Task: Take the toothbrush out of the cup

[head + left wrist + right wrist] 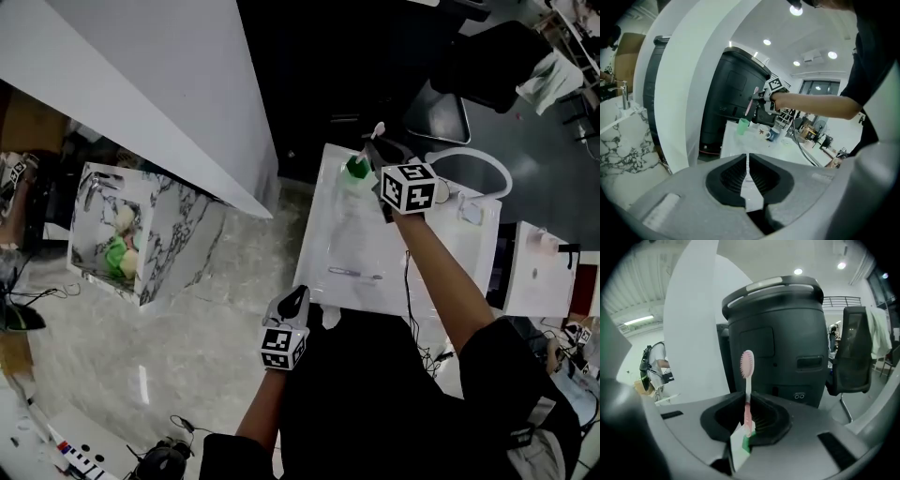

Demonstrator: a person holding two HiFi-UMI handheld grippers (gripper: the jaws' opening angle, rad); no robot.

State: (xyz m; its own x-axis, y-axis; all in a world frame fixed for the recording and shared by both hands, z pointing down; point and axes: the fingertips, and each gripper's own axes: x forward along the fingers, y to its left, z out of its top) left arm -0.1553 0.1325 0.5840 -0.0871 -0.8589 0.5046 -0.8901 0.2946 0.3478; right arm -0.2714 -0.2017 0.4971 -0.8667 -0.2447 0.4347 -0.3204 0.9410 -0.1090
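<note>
A pink toothbrush (747, 380) stands upright between the pads of my right gripper (748, 403), which is shut on its handle. Its bristle head (379, 128) points up and away from me. Just under the jaws sits the green cup (356, 169) at the far edge of the white table (412, 291); the brush's lower end is hidden there. The left gripper view shows the cup (743, 126) and the brush (750, 104) from the side, with the brush in my right gripper (761, 101). My left gripper (292, 302) hangs shut and empty at the table's near left corner.
Two mugs (768, 133) stand on the table beyond the cup. A thin pen-like object (354, 274) lies mid-table. A big black bin (778, 333) rises behind the table, with an office chair (855, 352) to its right. A marble sink cabinet (141, 234) stands at the left.
</note>
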